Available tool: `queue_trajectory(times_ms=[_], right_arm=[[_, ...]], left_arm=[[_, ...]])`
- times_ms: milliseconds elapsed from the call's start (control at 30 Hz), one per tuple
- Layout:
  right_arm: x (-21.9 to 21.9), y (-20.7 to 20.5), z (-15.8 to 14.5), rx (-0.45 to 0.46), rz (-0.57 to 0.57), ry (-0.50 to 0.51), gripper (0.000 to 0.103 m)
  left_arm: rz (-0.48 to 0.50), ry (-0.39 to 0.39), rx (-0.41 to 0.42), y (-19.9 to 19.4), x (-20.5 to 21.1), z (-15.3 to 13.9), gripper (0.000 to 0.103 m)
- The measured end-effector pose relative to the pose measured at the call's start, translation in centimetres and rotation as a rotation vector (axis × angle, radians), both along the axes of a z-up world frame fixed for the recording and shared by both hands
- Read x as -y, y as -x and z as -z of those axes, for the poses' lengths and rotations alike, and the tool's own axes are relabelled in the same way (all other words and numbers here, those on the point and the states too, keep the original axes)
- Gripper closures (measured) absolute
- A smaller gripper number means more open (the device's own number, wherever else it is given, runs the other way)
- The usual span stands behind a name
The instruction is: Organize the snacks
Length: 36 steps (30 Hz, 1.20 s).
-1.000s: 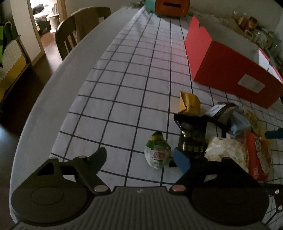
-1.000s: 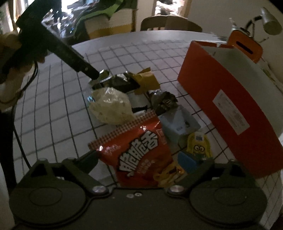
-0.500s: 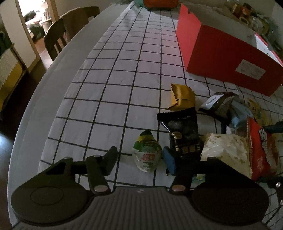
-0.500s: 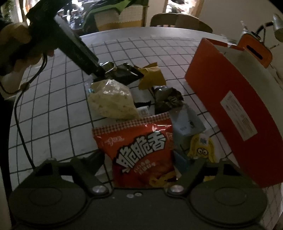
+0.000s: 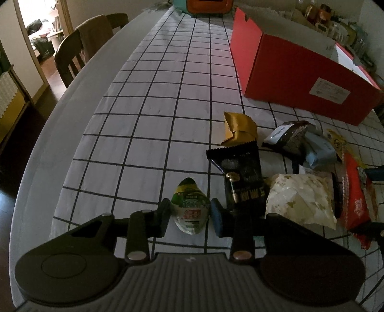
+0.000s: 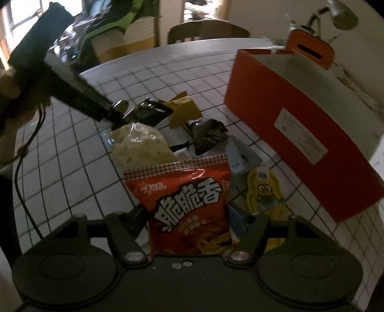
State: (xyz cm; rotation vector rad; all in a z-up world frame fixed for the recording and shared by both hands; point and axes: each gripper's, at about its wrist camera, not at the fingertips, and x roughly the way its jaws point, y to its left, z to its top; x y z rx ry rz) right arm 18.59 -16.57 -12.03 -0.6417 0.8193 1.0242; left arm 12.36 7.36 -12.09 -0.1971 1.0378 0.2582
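My left gripper [image 5: 190,213] is shut on a small green-and-white jelly cup [image 5: 190,207] on the checked tablecloth. My right gripper [image 6: 187,220] is closed against the sides of a red snack bag [image 6: 189,208]. A pile of snacks lies between them: a black packet [image 5: 242,177], a gold packet [image 5: 238,128], a white crinkly bag [image 5: 300,199], a dark wrapped snack [image 5: 292,136], a pale blue packet [image 5: 320,151] and a yellow cartoon packet [image 6: 264,192]. An open red box [image 5: 295,72] stands beyond the pile.
The checked tablecloth [image 5: 156,96] reaches the rounded table edge on the left. Wooden chairs [image 5: 84,45] stand past that edge. An orange and teal item [image 5: 204,6] sits at the far end. Jars [image 5: 336,21] crowd behind the box.
My left gripper moved in around the jelly cup and closed on it. My right gripper closed in on the red snack bag, which now sits upright between the fingers.
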Motion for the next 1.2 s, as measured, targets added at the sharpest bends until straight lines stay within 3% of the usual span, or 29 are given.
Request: queue_trajectory(times_ms=[300,633,1200], right_arm=[[1.4,1.1,-2.0,0.022,0.192,-0.053,0.034],[2.7,1.5,-6.2,0.073,0.354,-0.148,0.034],[3.3,-3.1,-13.2,0.138,0.483,-0.276,0.034]], left_arm=[[0.013,0.026,0.034,2.0,0.0,-1.3,0.068],[0.069,0.041,0.127,3.1,1.0,-5.6,0.068],[0.156,0.005,0.271,-0.9,2.7,-12.8,0.068]])
